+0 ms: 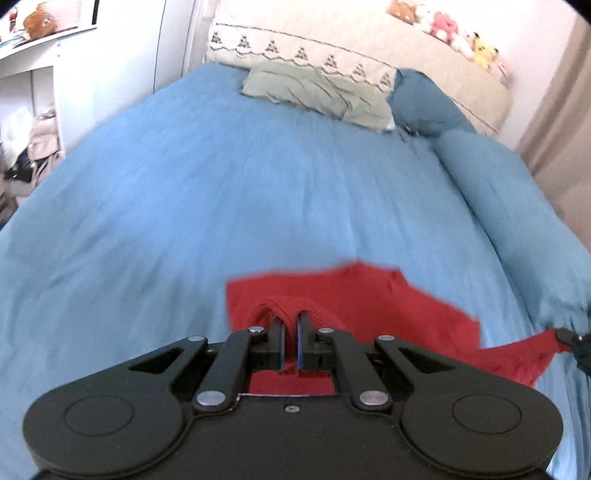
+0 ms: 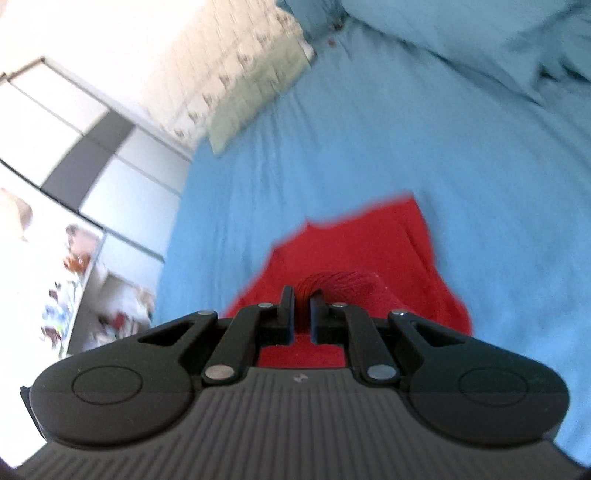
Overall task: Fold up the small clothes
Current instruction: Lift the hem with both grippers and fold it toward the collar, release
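- Red garment [image 1: 362,299] over blue bedspread [image 1: 221,192], near the front edge of the bed, partly lifted off it.
- Left gripper [image 1: 290,325] clenched on a ribbed band of the red cloth, fabric bunched between the pads and looped over the tips.
- Right gripper [image 2: 303,295] also pinching a gathered ribbed bit of the same garment [image 2: 388,240], jaws nearly closed around it.
- Right gripper tip visible at far right of the left wrist view [image 1: 569,336], red corner pulled taut toward it.
- Held at two points likely to stretch the piece flat before laying or folding; judged as spread/align step, fold itself not yet done.
- Motion blur in both views, exact garment type cannot tell.
- Folded green cloth [image 1: 317,94] far up the bed by the cream quilt [image 1: 332,48], well apart from the red piece; possibly a finished item.
- Blue pillow [image 1: 491,192] along the right side; plush toys [image 1: 443,26] on the headboard.
- Risk: uneven tension, band slipping from the pads.
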### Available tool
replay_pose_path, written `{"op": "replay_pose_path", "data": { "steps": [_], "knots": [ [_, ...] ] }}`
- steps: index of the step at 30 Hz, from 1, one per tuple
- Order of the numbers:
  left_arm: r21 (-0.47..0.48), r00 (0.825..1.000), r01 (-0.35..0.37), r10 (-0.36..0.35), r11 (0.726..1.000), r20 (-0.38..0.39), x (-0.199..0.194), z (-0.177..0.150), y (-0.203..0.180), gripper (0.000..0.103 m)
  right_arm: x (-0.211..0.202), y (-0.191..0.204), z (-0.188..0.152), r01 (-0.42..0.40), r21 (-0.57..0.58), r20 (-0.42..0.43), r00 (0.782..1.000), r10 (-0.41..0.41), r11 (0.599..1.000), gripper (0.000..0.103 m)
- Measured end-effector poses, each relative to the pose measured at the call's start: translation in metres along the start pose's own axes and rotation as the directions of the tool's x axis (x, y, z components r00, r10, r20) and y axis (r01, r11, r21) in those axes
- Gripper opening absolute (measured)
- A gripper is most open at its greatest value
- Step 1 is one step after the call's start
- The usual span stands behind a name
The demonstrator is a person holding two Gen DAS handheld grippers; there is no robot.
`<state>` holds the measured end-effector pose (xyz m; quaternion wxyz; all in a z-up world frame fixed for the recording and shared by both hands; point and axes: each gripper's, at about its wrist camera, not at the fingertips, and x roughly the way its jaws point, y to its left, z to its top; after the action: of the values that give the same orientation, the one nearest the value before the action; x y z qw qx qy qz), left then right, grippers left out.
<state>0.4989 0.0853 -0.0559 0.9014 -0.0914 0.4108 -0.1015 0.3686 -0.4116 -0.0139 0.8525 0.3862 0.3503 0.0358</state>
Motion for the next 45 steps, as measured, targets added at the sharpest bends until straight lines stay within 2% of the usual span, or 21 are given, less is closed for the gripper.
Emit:
{"op": "replay_pose_path", "data": {
  "steps": [2,4,6,8,12,18,21,22,23,24,25,26,28,30,32,35,37,39,42,45],
  "knots": [
    [-0.011,1.000,-0.021,0.021,1.000,0.015,0.045,0.017,-0.006,0.006,0.037,-0.003,0.024,0.005,-0.028,0.033,0.999,-0.004,1.000,0.023],
    [-0.047,0.999,-0.045,0.045,0.998,-0.010,0.094,0.028,-0.005,0.006,0.078,-0.013,0.046,0.018,-0.037,0.048,0.999,-0.016,0.999,0.023],
    [-0.064,0.997,-0.071,0.069,0.995,-0.027,0.132,0.034,-0.002,0.006,0.121,-0.026,0.060,0.053,-0.041,0.055,0.997,-0.051,0.998,0.023],
    [-0.054,0.994,-0.100,0.097,0.994,-0.050,0.163,0.033,-0.002,0.006,0.161,-0.039,0.069,0.123,-0.060,0.050,0.992,-0.120,0.991,0.023],
    [-0.042,0.987,-0.143,0.140,0.989,-0.073,0.199,0.025,0.000,0.006,0.212,-0.061,0.066,0.174,-0.052,0.040,0.984,-0.172,0.983,0.023],
    [-0.088,0.982,-0.166,0.156,0.982,-0.107,0.227,0.025,0.008,0.007,0.237,-0.070,0.063,0.205,-0.104,0.049,0.978,-0.201,0.973,0.023],
    [-0.090,0.983,-0.163,0.154,0.983,-0.102,0.223,0.028,0.004,0.012,0.240,-0.073,0.062,0.227,-0.128,0.040,0.974,-0.224,0.965,0.024],
    [-0.086,0.984,-0.159,0.151,0.984,-0.092,0.220,0.029,0.003,0.028,0.241,-0.072,0.062,0.231,-0.139,0.039,0.973,-0.227,0.963,0.026],
    [-0.076,0.986,-0.156,0.151,0.985,-0.073,0.215,0.031,0.001,0.060,0.241,-0.070,0.062,0.234,-0.153,0.042,0.972,-0.230,0.960,0.030],
    [-0.067,0.987,-0.154,0.150,0.986,-0.053,0.207,0.032,0.000,0.075,0.241,-0.068,0.060,0.243,-0.163,0.052,0.970,-0.237,0.956,0.037],
    [-0.054,0.988,-0.150,0.149,0.987,-0.030,0.200,0.034,-0.002,0.092,0.237,-0.065,0.059,0.245,-0.173,0.059,0.969,-0.238,0.954,0.063],
    [-0.035,0.990,-0.141,0.141,0.989,-0.005,0.194,0.034,-0.004,0.094,0.234,-0.061,0.059,0.252,-0.184,0.075,0.967,-0.242,0.950,0.089],
    [0.031,0.991,-0.135,0.134,0.990,0.020,0.178,0.033,-0.011,0.094,0.220,-0.051,0.055,0.280,-0.216,0.166,0.955,-0.247,0.935,0.103],
    [0.118,0.989,-0.148,0.145,0.982,0.036,0.160,0.024,-0.022,0.094,0.206,-0.043,0.048,0.274,-0.260,0.205,0.953,-0.225,0.926,0.103],
    [0.208,0.991,-0.137,0.133,0.968,0.031,0.147,0.007,-0.034,0.103,0.196,-0.034,0.040,0.266,-0.299,0.195,0.957,-0.214,0.917,0.103],
    [0.373,0.997,-0.041,0.063,0.927,-0.045,0.141,-0.036,-0.052,0.103,0.187,-0.021,0.013,0.249,-0.380,0.149,0.967,-0.207,0.891,0.103],
    [0.451,0.994,-0.045,0.086,0.892,-0.070,0.142,-0.064,-0.058,0.103,0.195,-0.014,-0.007,0.251,-0.423,0.109,0.968,-0.226,0.871,0.103],
    [0.474,0.988,-0.060,0.120,0.878,-0.098,0.149,-0.083,-0.059,0.103,0.201,-0.013,-0.028,0.256,-0.458,0.073,0.965,-0.251,0.851,0.103],
    [0.439,0.981,-0.053,0.129,0.897,-0.146,0.160,-0.100,-0.048,0.103,0.221,-0.017,-0.047,0.287,-0.483,0.059,0.953,-0.296,0.827,0.103],
    [0.336,0.985,-0.025,0.081,0.942,-0.154,0.163,-0.106,-0.030,0.103,0.231,-0.026,-0.064,0.324,-0.501,0.086,0.941,-0.326,0.802,0.103]
  ]
}}
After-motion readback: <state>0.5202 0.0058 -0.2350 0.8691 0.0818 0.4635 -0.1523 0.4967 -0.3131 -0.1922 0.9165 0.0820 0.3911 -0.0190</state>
